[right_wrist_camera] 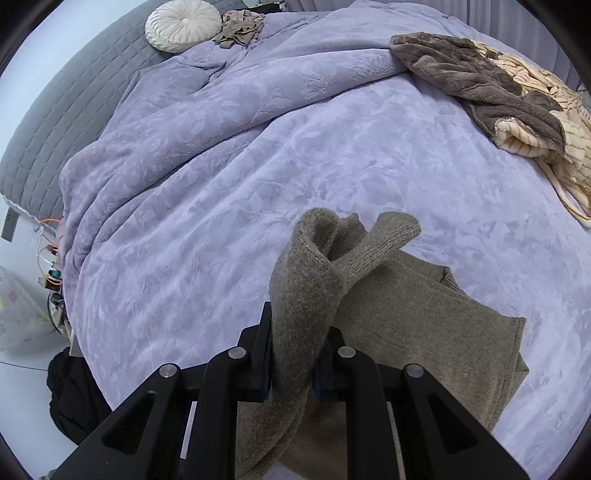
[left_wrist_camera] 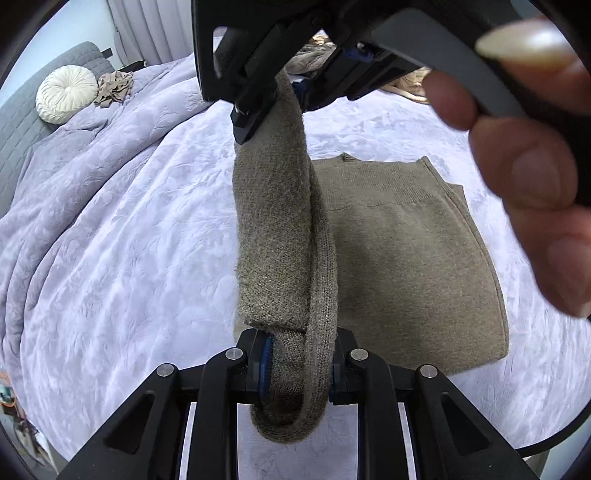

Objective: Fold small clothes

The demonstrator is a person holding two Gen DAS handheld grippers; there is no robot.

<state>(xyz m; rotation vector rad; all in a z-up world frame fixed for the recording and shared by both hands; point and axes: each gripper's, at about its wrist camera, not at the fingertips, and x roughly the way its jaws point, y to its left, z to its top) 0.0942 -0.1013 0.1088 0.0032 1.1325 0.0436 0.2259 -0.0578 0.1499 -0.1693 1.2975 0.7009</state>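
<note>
Clamped in the left tool [left_wrist_camera: 297,369] at 6 o'clock of its own view: a rolled sleeve [left_wrist_camera: 284,240] of the olive-brown knit sweater [left_wrist_camera: 413,266], looping below the pads and rising toward 12 o'clock. Gripped at its upper end by the right tool [left_wrist_camera: 275,103], likewise clenched on the sleeve, held in the person's right hand [left_wrist_camera: 532,177] at 2 to 3 o'clock. Seen from the right wrist: same sleeve [right_wrist_camera: 306,295] pinched between the pads of the right tool [right_wrist_camera: 291,373] at 6 o'clock, its free end folded over and pointing to 1 o'clock. Just beyond, at 4 to 5 o'clock, the sweater body [right_wrist_camera: 424,332] lying flat on the lavender bed cover [right_wrist_camera: 258,166]. Farther off at 2 o'clock, a heap of brown and cream fleece [right_wrist_camera: 498,92]. At 11 o'clock, a round white cushion [right_wrist_camera: 183,24] beside a crumpled beige garment [right_wrist_camera: 240,27], against a grey quilted headboard [right_wrist_camera: 74,96].
</note>
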